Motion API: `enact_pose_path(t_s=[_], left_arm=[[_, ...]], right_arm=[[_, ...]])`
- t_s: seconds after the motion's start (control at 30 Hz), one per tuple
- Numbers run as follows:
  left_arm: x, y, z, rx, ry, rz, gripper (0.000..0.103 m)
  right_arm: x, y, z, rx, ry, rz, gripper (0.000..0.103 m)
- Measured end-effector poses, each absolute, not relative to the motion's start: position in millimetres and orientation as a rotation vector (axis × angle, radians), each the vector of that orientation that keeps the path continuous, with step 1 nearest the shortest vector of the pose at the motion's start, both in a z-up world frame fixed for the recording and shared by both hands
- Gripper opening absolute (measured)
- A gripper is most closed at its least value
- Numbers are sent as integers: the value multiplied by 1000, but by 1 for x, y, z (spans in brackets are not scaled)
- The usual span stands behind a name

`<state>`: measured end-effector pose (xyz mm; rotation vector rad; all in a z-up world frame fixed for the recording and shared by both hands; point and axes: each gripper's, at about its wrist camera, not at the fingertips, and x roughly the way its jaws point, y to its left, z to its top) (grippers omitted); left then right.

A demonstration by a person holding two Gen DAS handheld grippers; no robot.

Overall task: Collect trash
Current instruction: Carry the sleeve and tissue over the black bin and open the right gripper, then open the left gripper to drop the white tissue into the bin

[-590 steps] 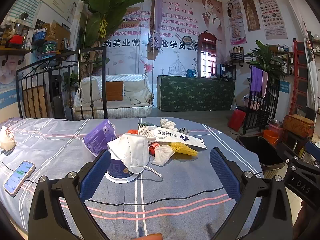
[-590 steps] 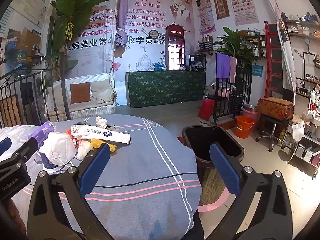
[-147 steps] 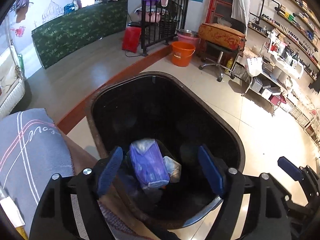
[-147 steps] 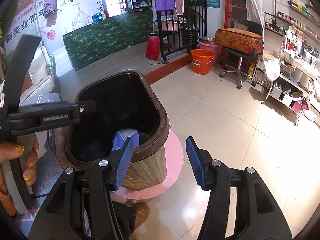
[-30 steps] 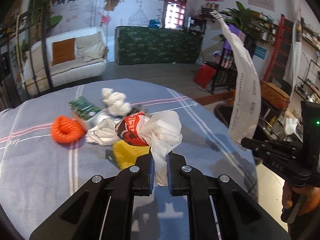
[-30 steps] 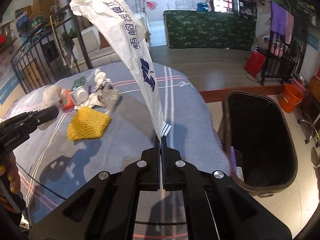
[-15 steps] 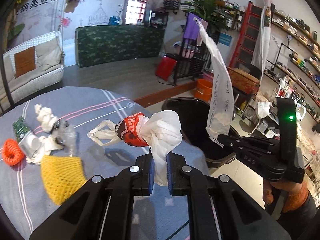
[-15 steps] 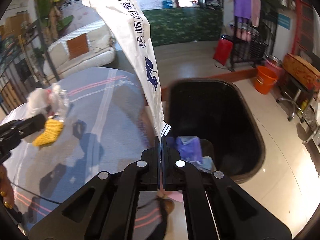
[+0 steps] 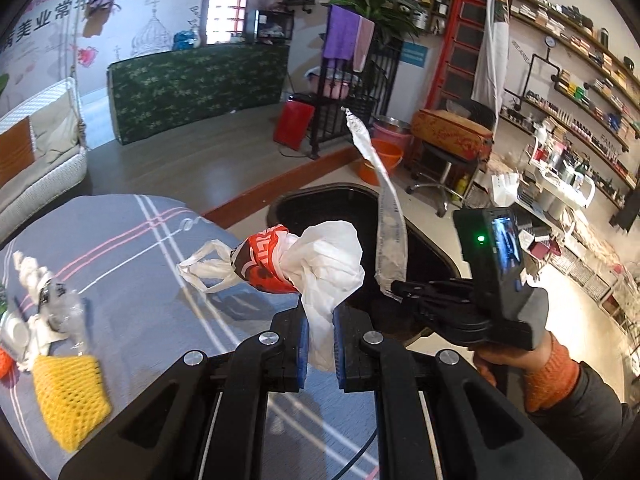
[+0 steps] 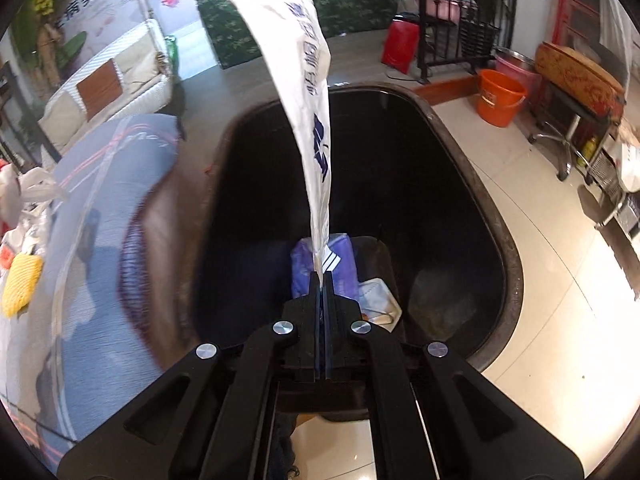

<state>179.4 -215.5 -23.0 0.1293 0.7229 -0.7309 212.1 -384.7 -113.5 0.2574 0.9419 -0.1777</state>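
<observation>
Right gripper (image 10: 323, 280) is pinching the long white printed wrapper (image 10: 304, 60) over the black oval trash bin (image 10: 496, 216). Left gripper (image 9: 320, 320) is clamping the crumpled white-and-red plastic bag (image 9: 316, 260) above the striped grey tablecloth's (image 9: 132, 240) edge, bin beyond.

Beyond the green counter (image 9: 200, 80): red box (image 9: 294, 124), orange bucket (image 10: 500, 98), ornate stool (image 10: 576, 70), white sofa (image 9: 36, 152) left.

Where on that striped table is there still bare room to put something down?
The striped tablecloth lies bare from the pink stripes to the edge nearest the black bin. The far left is crowded: yellow foam net, crumpled wrappers. Inside the bin, room remains beside the purple pack.
</observation>
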Motion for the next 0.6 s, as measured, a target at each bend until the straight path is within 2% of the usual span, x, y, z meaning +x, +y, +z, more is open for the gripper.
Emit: enact_pose_path(t_s=[0.1,0.17,0.23,0.27,0.6], left_arm=[[182,-224,-28,139,737,-744,11],[181,-231,-31,148,744,-746,11],[183,-236,-33,151,755,-752,11],[185,-240,-34,155,762,-758,11],[200,-291,-39,203,792,-802,11]], right_arm=[[212,-394,-120,280,932,-193,5],[211,-399,-121,300,928,-205,18],[205,-404,-121,321,906,-224,47],[203,-406,-119,327,896,-232,50],[154,-405,-87,351,791,-291,51]])
